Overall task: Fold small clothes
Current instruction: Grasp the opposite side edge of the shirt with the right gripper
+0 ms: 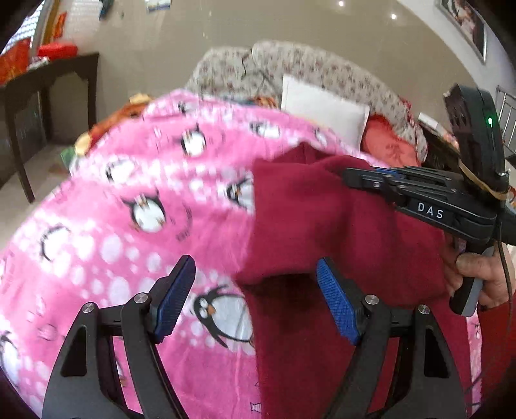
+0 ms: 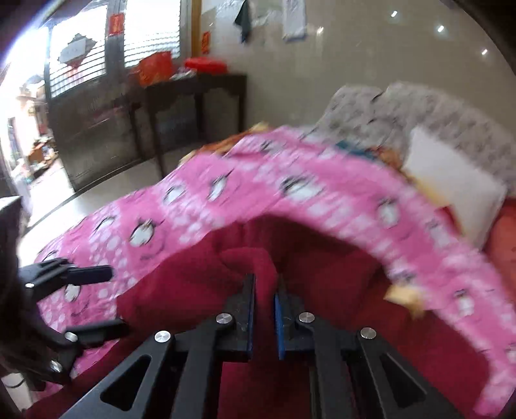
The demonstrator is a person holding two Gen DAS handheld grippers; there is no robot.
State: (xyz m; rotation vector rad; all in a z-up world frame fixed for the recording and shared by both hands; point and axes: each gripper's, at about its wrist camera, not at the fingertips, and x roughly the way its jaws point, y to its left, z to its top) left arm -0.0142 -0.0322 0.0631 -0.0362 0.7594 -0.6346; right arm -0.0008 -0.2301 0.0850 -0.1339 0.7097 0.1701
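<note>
Between the right claw's (image 2: 264,309) pinched pads, a fold of dark red garment (image 2: 251,267). Left claw (image 1: 256,296) gapes wide, empty, over the garment's edge. Garment lies on pink penguin blanket (image 1: 129,193) covering the bed. White pillow (image 1: 322,112) beyond.

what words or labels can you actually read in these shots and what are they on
"DAS": white letters on the black body of the right tool, seen from the left wrist view.
Red paper signs on the window and door frame: blurred, unreadable.
Sheets pinned on the wall: too blurred to read.
Framed picture on the wall: no legible text.
</note>
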